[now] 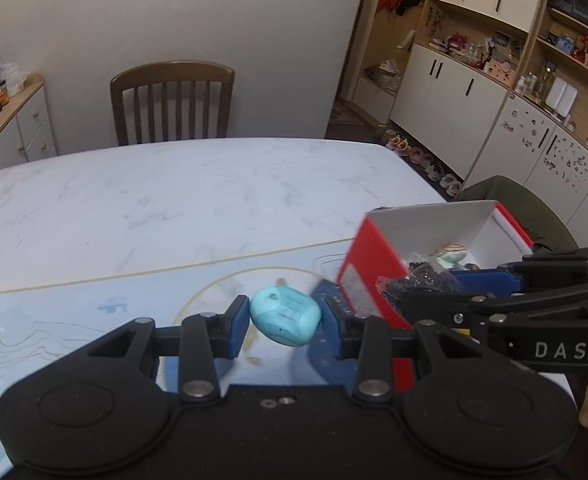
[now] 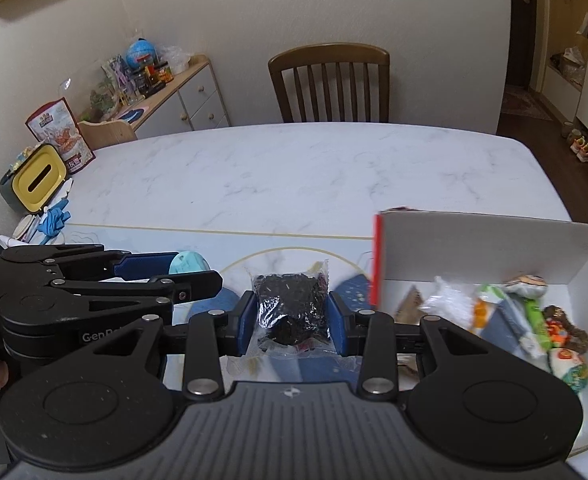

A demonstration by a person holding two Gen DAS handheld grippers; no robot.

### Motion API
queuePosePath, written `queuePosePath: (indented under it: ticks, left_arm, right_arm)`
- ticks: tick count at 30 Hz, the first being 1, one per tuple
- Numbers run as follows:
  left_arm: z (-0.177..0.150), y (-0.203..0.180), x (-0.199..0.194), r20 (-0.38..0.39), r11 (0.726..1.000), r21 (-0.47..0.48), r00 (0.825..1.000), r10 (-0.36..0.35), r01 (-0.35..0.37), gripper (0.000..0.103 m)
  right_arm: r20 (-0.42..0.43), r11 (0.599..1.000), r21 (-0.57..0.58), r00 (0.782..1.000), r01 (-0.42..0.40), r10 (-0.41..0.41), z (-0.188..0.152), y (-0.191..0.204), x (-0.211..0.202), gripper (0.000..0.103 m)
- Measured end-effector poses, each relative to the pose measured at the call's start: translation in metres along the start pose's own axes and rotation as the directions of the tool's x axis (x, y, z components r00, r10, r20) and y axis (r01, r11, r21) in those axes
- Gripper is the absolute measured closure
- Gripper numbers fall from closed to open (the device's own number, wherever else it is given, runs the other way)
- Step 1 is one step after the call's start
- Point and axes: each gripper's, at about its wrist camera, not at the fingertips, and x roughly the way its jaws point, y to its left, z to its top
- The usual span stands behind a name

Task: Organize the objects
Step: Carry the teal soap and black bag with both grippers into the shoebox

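My left gripper (image 1: 285, 322) is shut on a turquoise egg-shaped case (image 1: 285, 315), held above the blue placemat (image 1: 94, 320). My right gripper (image 2: 292, 312) is shut on a clear bag of small black pieces (image 2: 292, 309), also above the mat. A red box with a white inside (image 2: 485, 248) stands to the right, holding several snack packets and small toys (image 2: 533, 320). In the left wrist view the right gripper (image 1: 421, 284) hangs at the box's (image 1: 373, 264) near wall with the black bag (image 1: 417, 280). The left gripper (image 2: 166, 266) shows at the left of the right wrist view, with the turquoise case (image 2: 188, 264).
The white marble table (image 2: 313, 168) stretches ahead to a wooden chair (image 2: 329, 80). A yellow tissue box (image 2: 40, 178), a snack bag (image 2: 60, 128) and blue gloves (image 2: 56, 216) lie at the table's left end. A sideboard (image 2: 190, 96) and wall cabinets (image 1: 473, 80) line the room.
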Motion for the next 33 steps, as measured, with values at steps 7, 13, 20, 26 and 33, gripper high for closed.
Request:
queuePosePath:
  ticks: [7, 13, 20, 26, 33]
  left_arm:
    - [0.004, -0.048, 0.0, 0.012, 0.999, 0.041, 1.0, -0.007, 0.006, 0.066]
    - [0.003, -0.085, 0.009, 0.0, 0.997, 0.067, 1.0, -0.022, 0.022, 0.066]
    - [0.001, -0.127, 0.024, -0.021, 0.993, 0.111, 0.999, -0.045, 0.047, 0.066]
    - [0.001, -0.158, 0.042, -0.062, 0.986, 0.148, 0.995, -0.072, 0.08, 0.066]
    - [-0.006, -0.179, 0.068, -0.135, 0.982, 0.162, 0.988, -0.072, 0.094, 0.066]
  right_arm:
    - [0.028, 1.0, 0.025, 1.0, 0.004, -0.005, -0.008, -0.043, -0.027, 0.066]
    - [0.046, 0.999, 0.05, 0.999, 0.021, -0.024, -0.018, -0.082, -0.046, 0.066]
    - [0.05, 0.993, 0.095, 0.996, 0.064, -0.069, -0.031, -0.13, -0.061, 0.066]
    - [0.052, 0.987, 0.11, 0.991, 0.113, -0.119, -0.039, -0.165, -0.07, 0.066]
    - [0.026, 0.982, 0.114, 0.988, 0.15, -0.154, -0.045, -0.196, -0.062, 0.066]
